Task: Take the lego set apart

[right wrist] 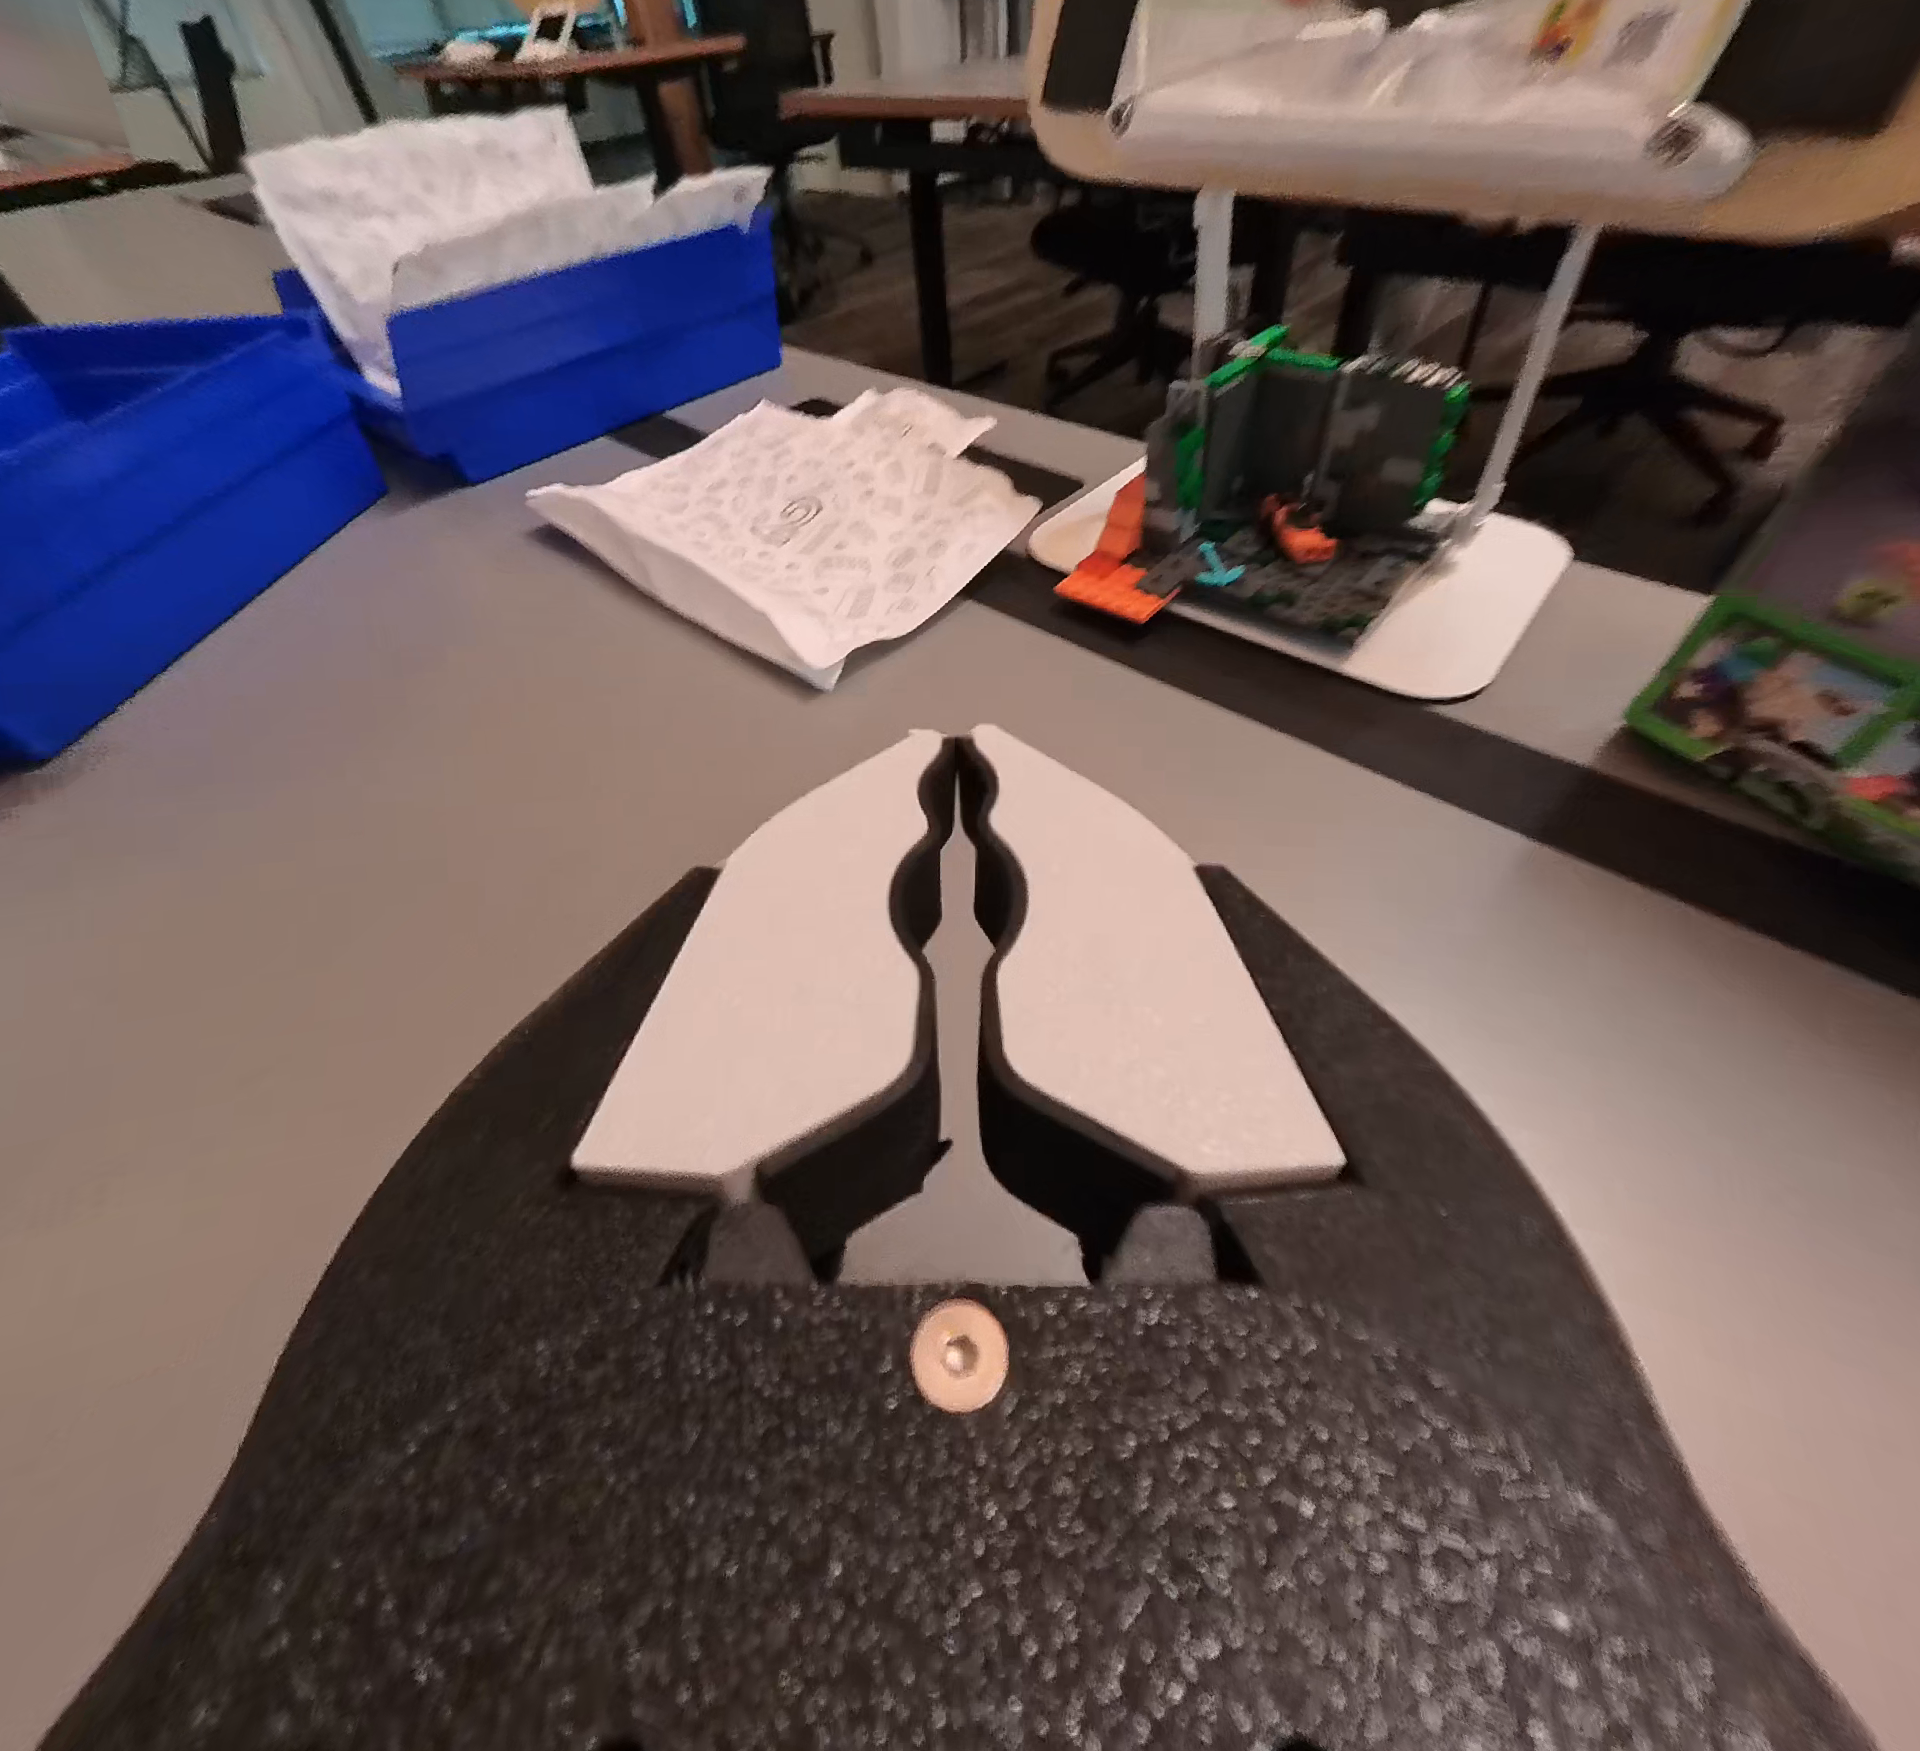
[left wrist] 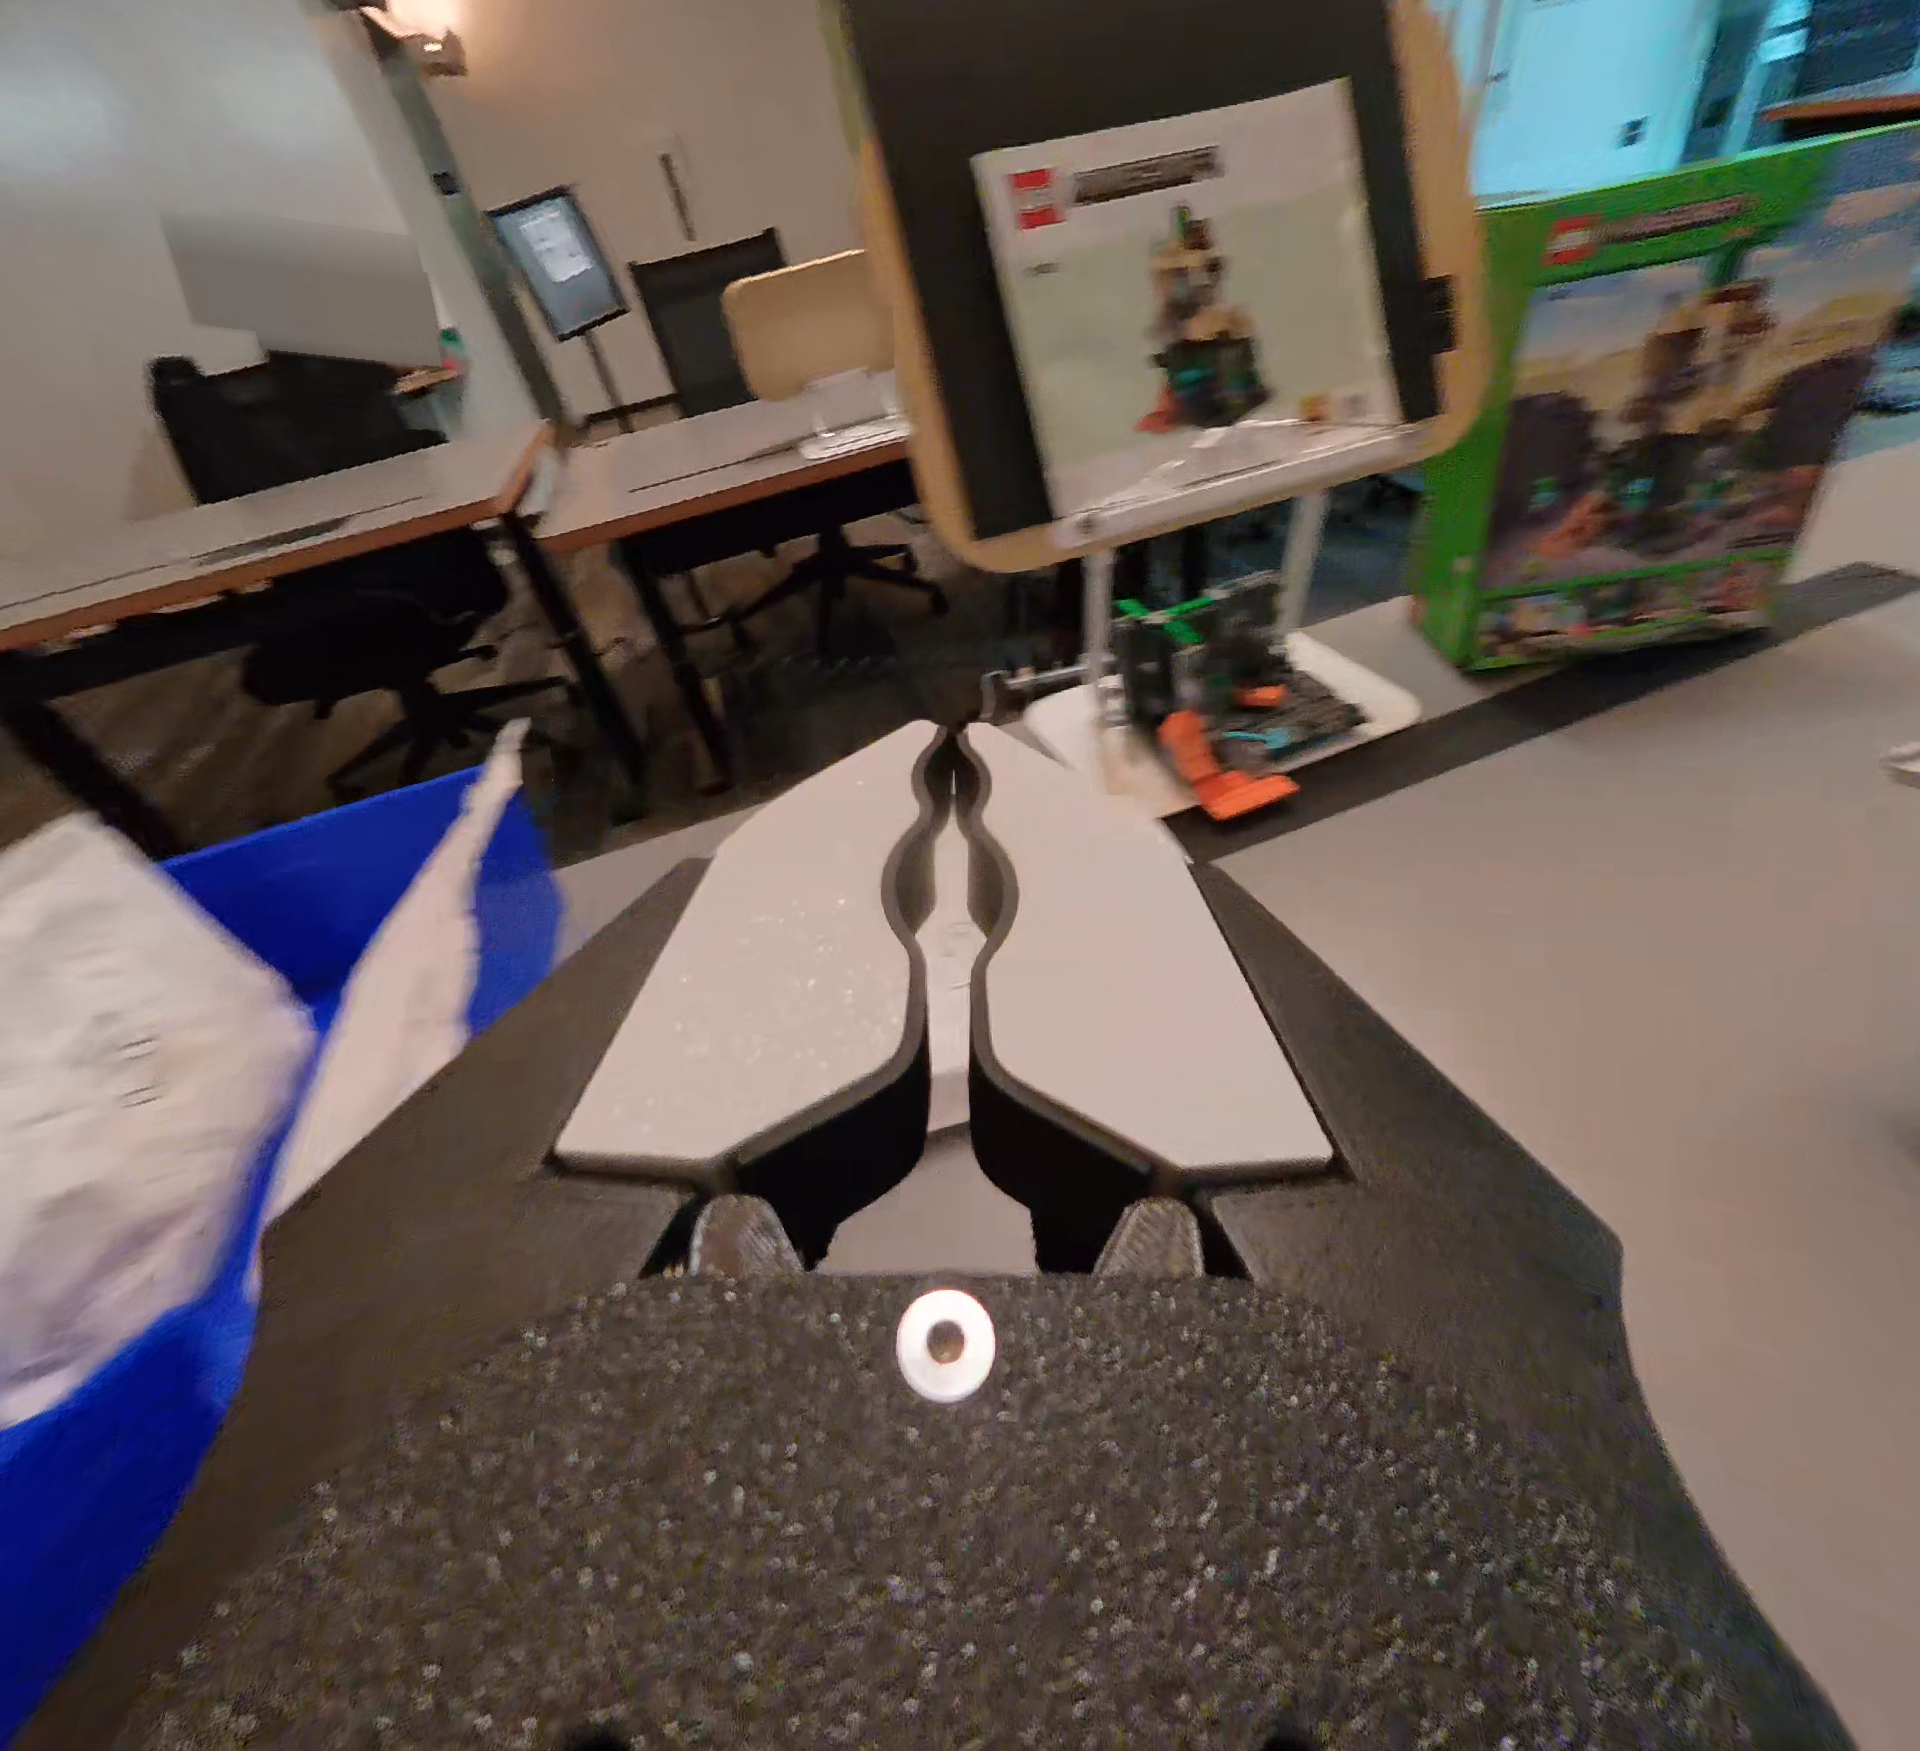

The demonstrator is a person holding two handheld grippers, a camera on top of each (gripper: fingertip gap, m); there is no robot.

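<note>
The lego set [right wrist: 1299, 475] is a dark walled build with green trim and orange pieces. It stands on a white base plate [right wrist: 1486, 621] at the far side of the grey table [right wrist: 416, 818]. It also shows in the left wrist view [left wrist: 1205, 693], ahead and to the right of my left gripper [left wrist: 951, 737]. My left gripper is shut and sits close to a blue bin [left wrist: 343, 870]. My right gripper [right wrist: 964, 740] is shut above the table, well short of the set.
An instruction booklet [left wrist: 1184, 299] hangs on a stand above the set. A green set box [left wrist: 1662, 423] stands at the right. Two blue bins [right wrist: 582, 351] [right wrist: 156, 496] sit at the left, one lined with white paper. A white paper bag [right wrist: 800, 527] lies on the table. From my right tips it is roughly 30 cm to the lego set [right wrist: 1299, 475]; from my left, 45 cm.
</note>
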